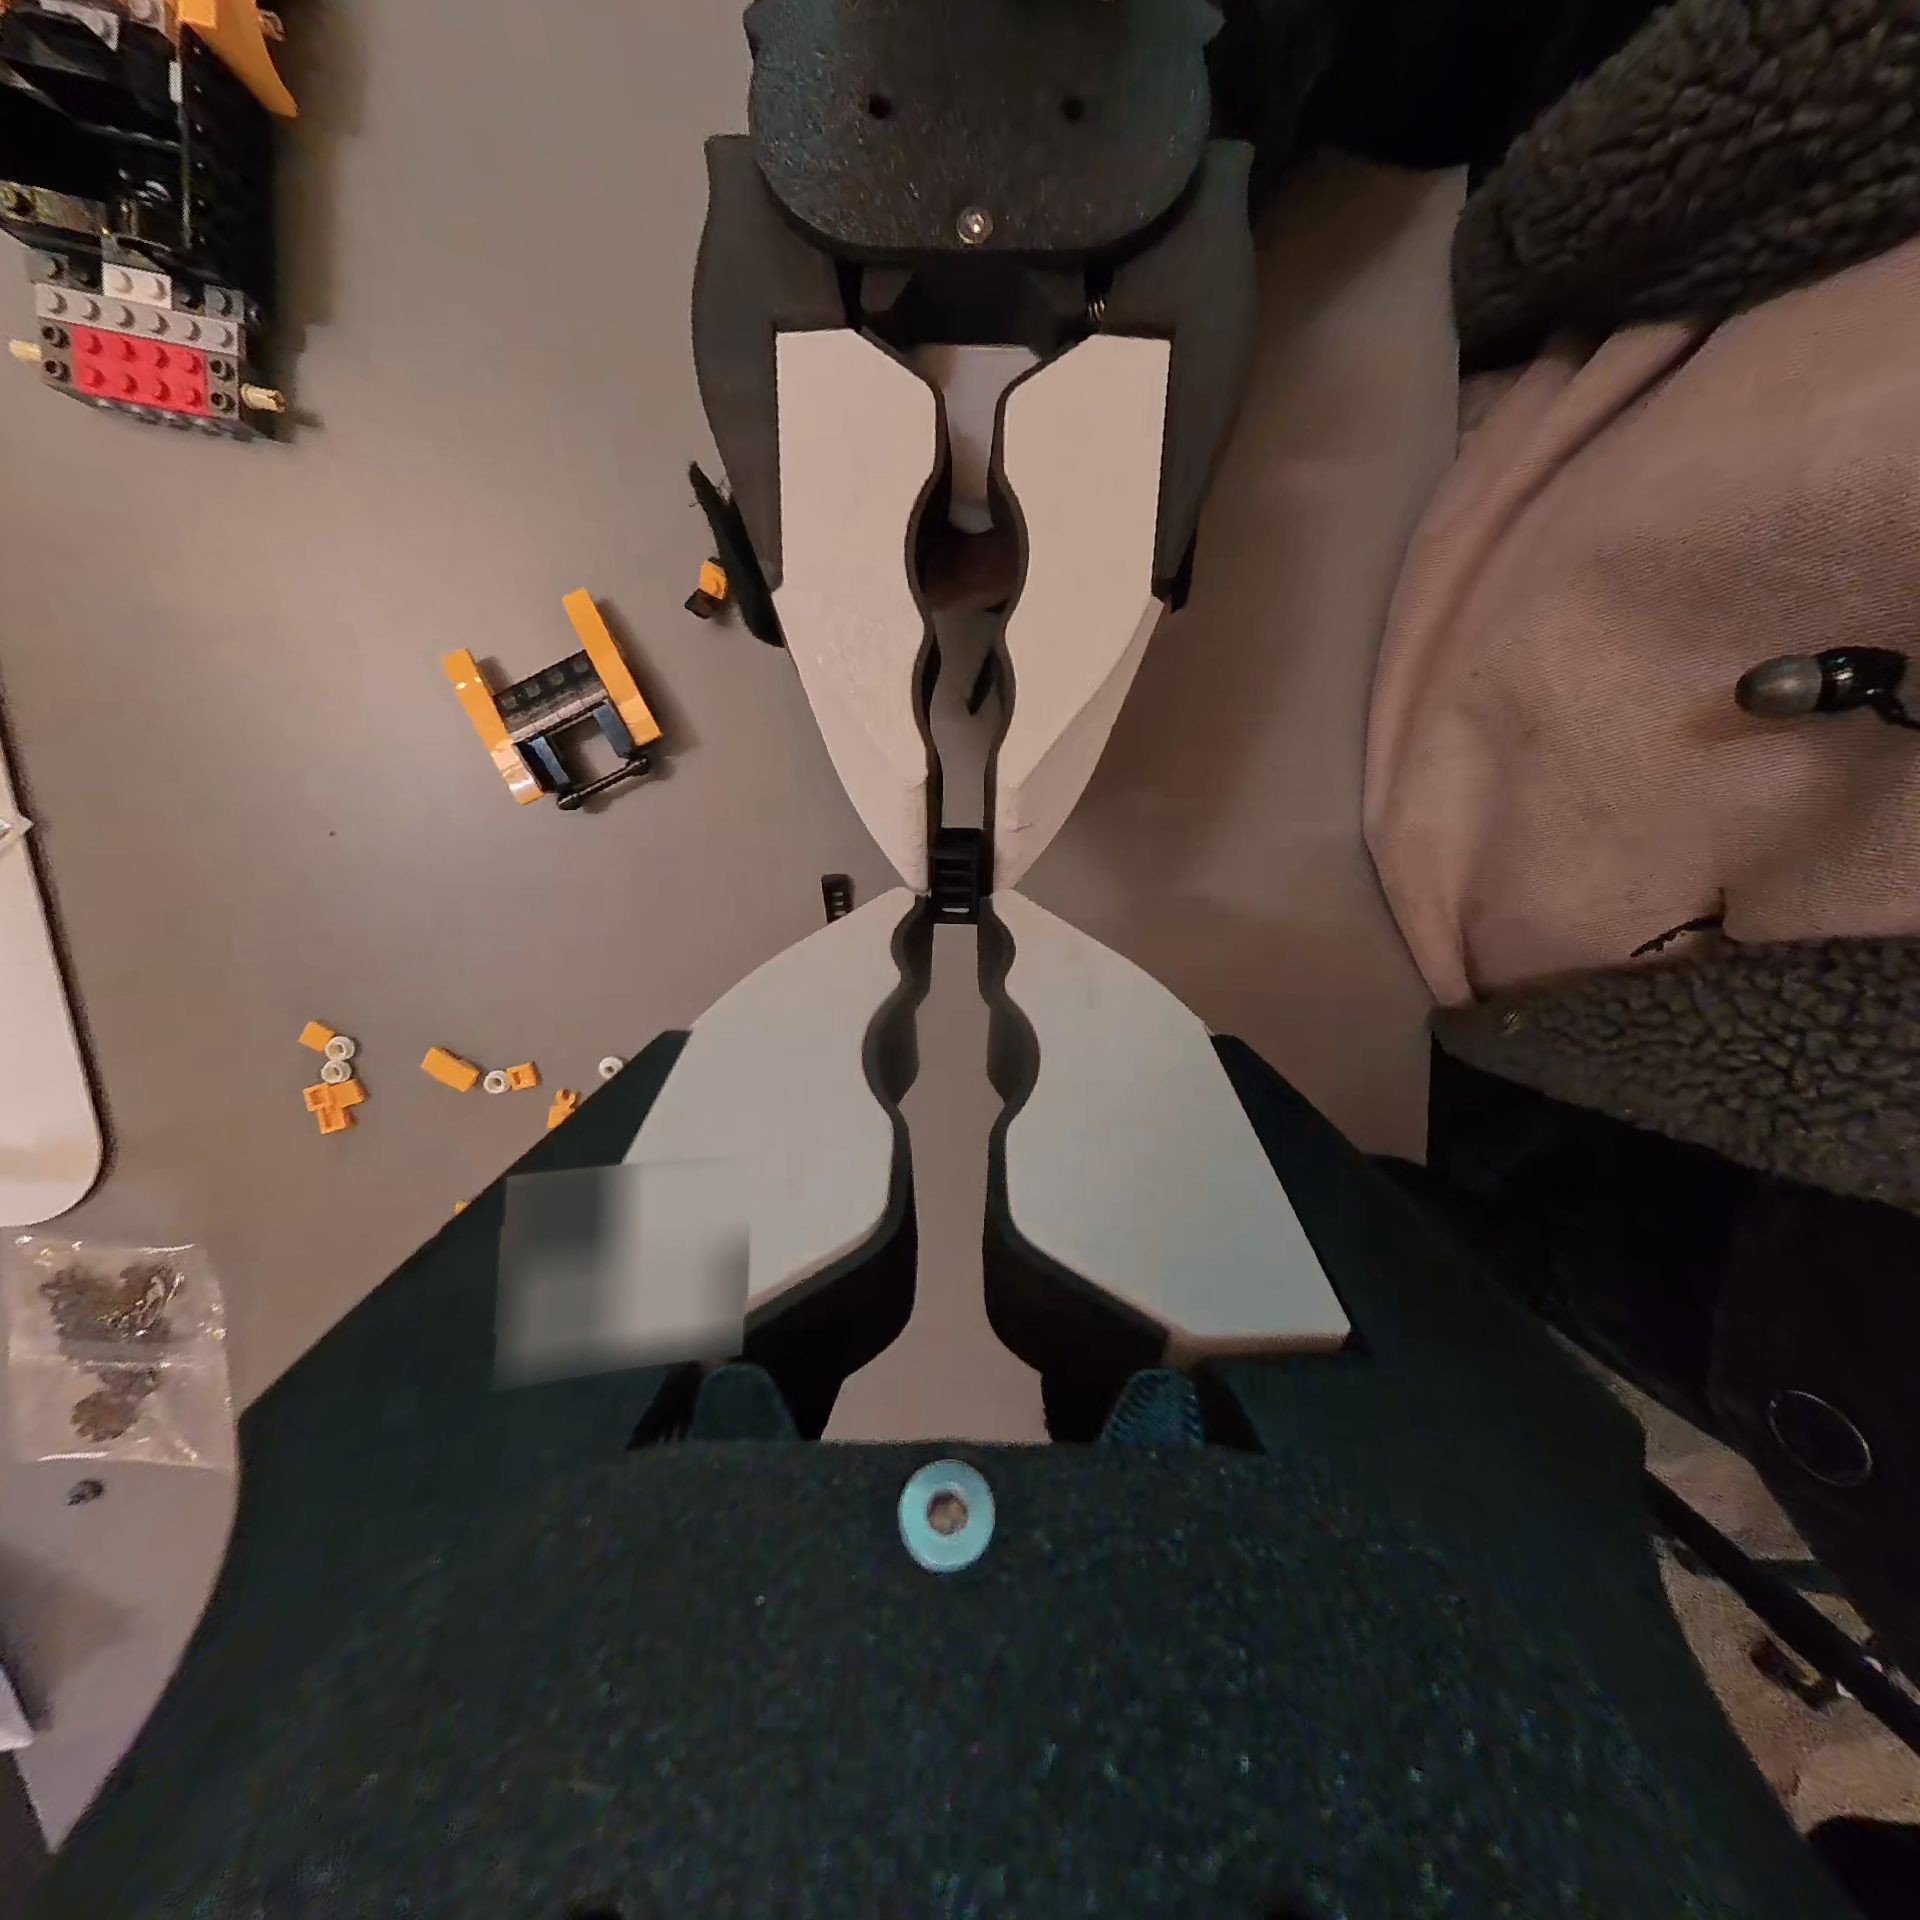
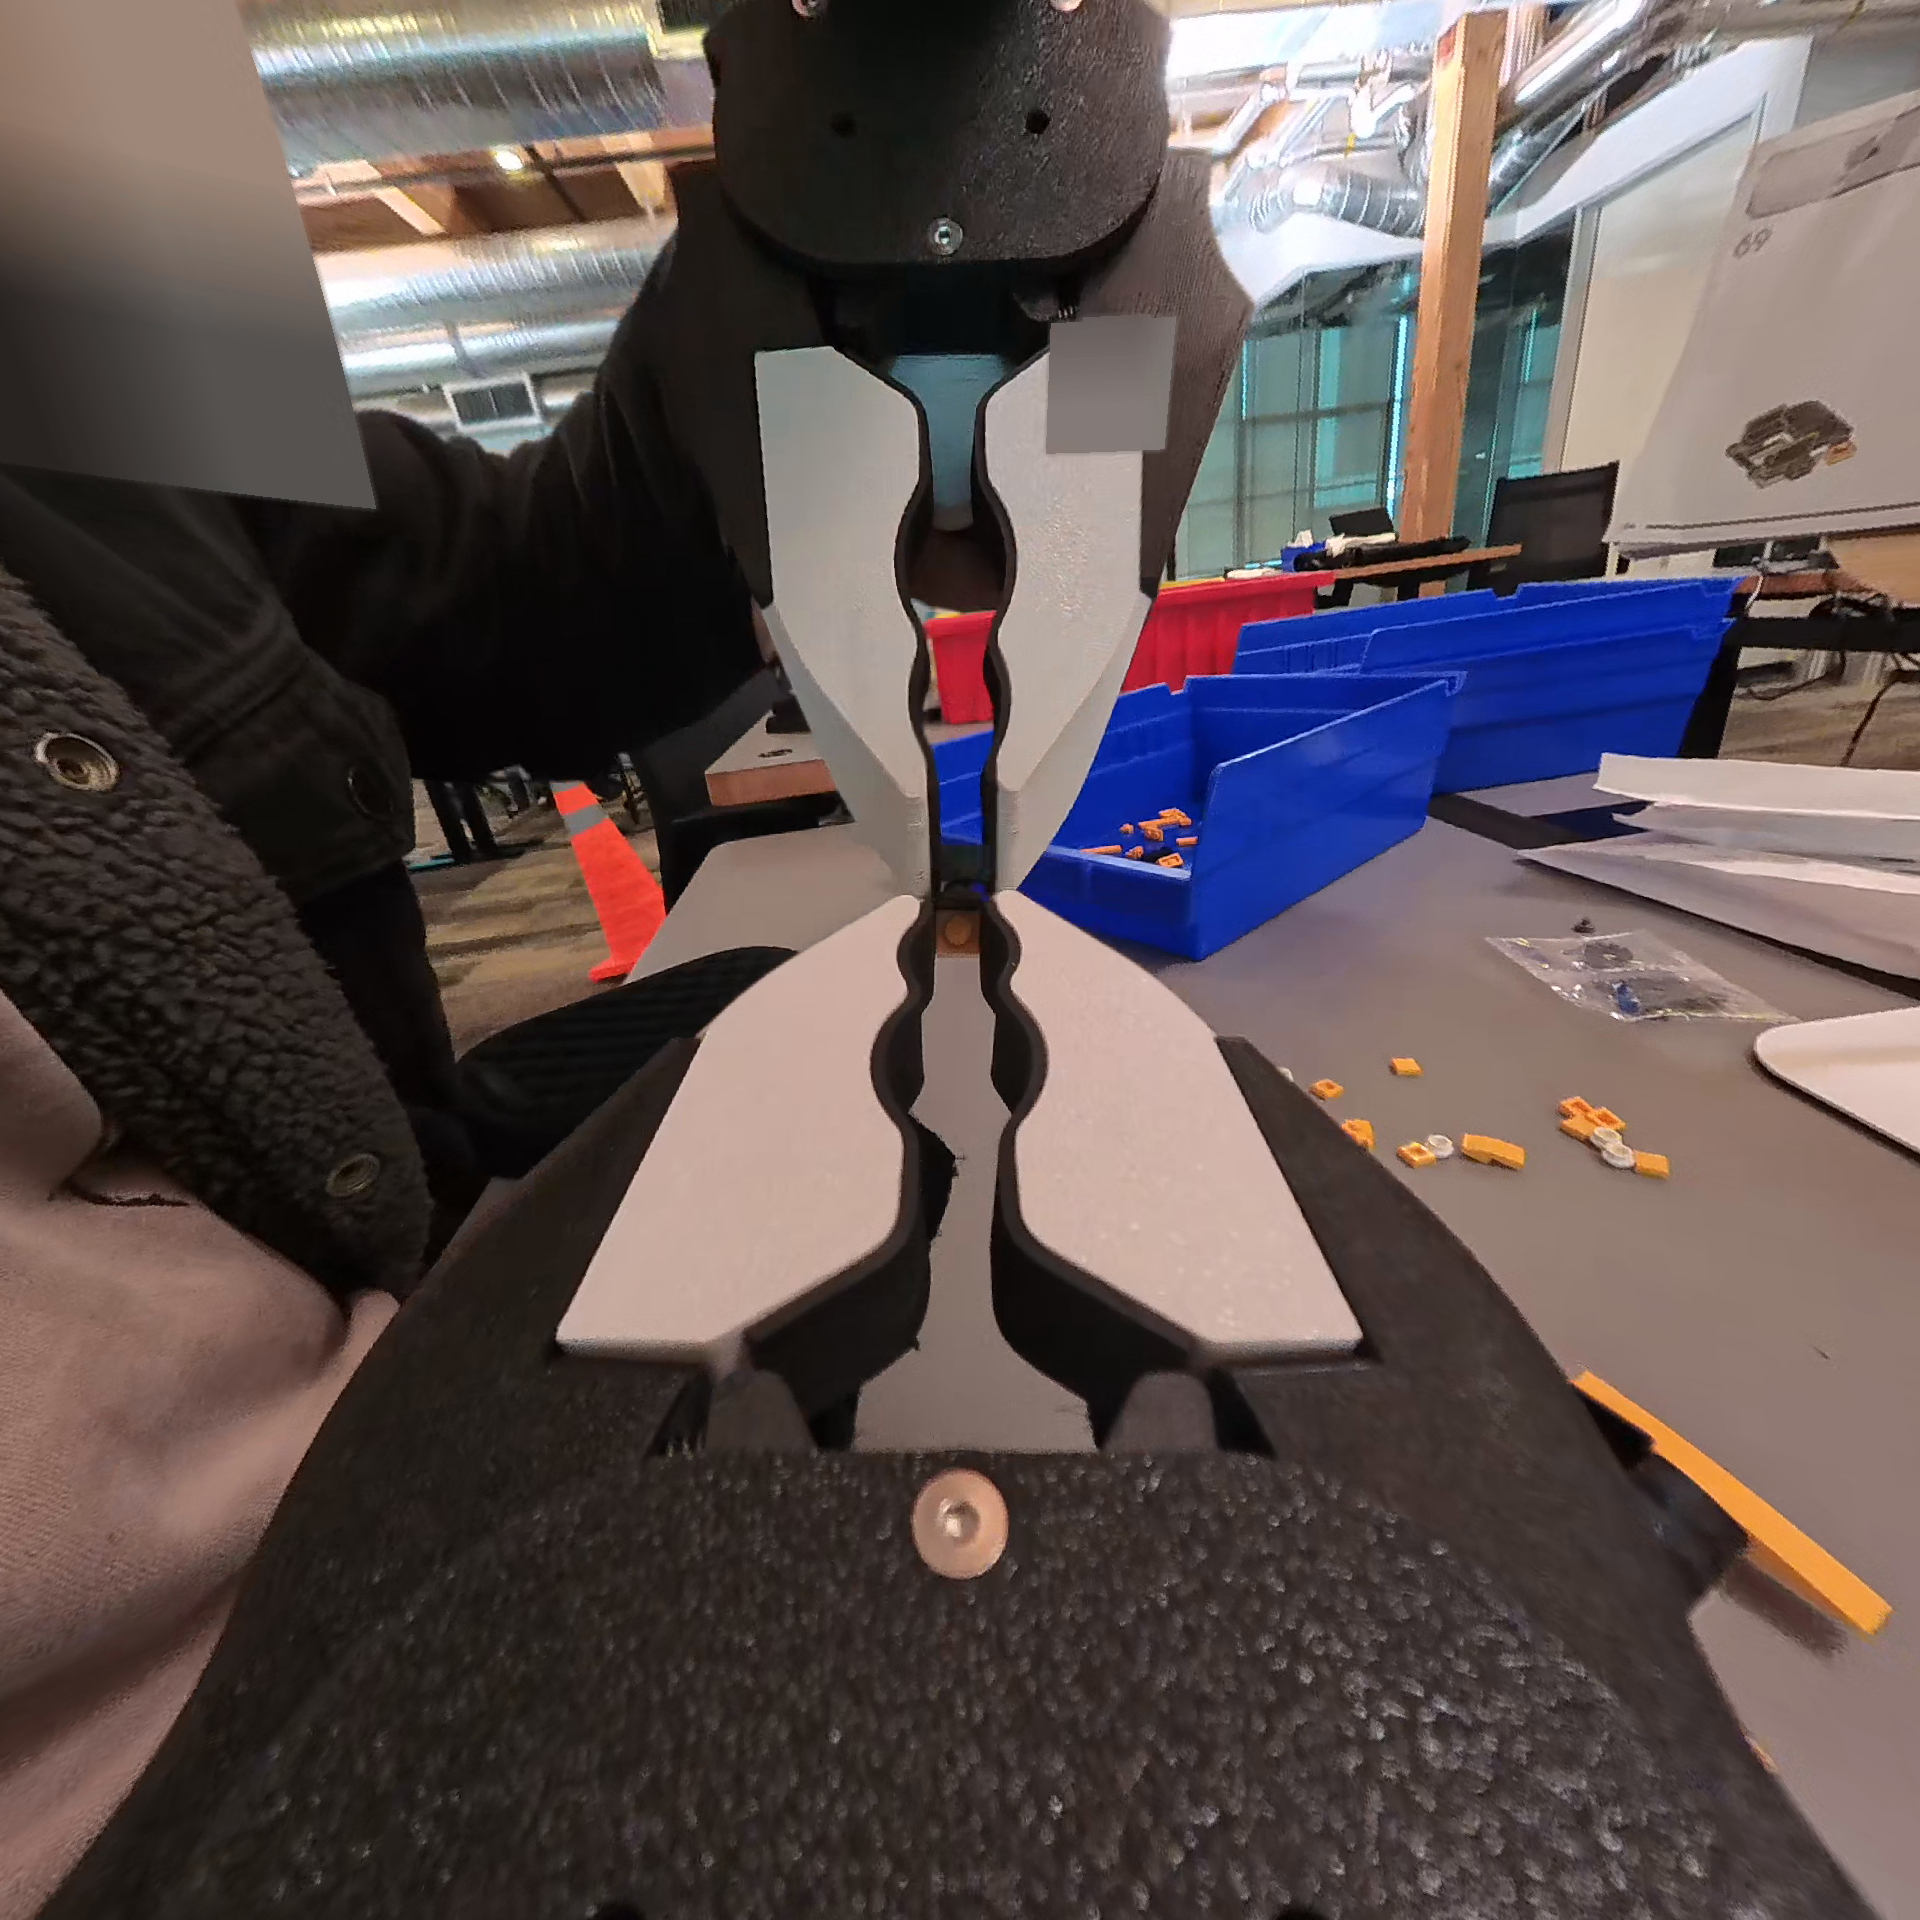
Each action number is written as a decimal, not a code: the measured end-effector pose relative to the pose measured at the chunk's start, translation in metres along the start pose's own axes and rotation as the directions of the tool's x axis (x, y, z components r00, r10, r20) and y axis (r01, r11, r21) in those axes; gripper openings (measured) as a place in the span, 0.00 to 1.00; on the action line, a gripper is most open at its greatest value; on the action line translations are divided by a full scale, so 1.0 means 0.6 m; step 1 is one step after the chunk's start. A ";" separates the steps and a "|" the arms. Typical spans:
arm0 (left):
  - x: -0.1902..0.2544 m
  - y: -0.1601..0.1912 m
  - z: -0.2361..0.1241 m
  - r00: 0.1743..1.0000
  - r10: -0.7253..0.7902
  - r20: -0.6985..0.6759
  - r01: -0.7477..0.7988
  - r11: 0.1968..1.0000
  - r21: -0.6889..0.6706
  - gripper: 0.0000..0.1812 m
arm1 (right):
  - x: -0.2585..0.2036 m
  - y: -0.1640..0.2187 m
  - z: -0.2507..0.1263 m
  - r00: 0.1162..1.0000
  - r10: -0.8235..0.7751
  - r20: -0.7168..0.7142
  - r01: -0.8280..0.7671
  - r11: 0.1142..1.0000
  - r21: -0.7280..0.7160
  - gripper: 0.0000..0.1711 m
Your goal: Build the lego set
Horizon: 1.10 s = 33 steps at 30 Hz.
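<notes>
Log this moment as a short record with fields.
left gripper: shut on black piece
right gripper: shut on orange piece
grippers: tip to tip, the two pieces meeting
table: loose orange bits, yellow-black subassembly, partly built model
bin: blue, orange parts inside

loose pieces (image 2: 1507,1132) on table (image 2: 1351,1039), bin (image 2: 1247,790) behind

Left gripper (image 1: 956,914) and right gripper (image 1: 956,847) met tip-to-tip, pinching a black ribbed piece (image 1: 956,873); orange subassembly (image 1: 556,707) at ten o'clock.
</notes>
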<state>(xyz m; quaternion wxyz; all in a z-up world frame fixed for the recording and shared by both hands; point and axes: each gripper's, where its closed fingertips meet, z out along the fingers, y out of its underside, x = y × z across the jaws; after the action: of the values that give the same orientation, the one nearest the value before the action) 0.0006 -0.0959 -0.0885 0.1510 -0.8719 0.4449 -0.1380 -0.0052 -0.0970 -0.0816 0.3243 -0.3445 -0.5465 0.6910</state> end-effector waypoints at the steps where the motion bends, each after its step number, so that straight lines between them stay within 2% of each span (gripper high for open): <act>1: 0.000 -0.002 -0.003 1.000 0.001 0.005 -0.001 1.000 -0.005 0.04 | -0.002 -0.001 0.000 1.000 0.000 0.004 0.000 1.000 0.002 0.05; 33: 0.027 -0.037 -0.025 0.990 0.104 0.096 -0.110 0.992 0.061 0.02 | -0.017 -0.034 -0.016 0.999 -0.052 0.013 0.051 0.997 0.053 0.05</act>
<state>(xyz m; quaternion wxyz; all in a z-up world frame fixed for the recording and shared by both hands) 0.0203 -0.0987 -0.0642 0.2074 -0.8469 0.4786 -0.1036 0.0099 -0.0961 -0.0620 0.3470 -0.3167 -0.5390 0.6991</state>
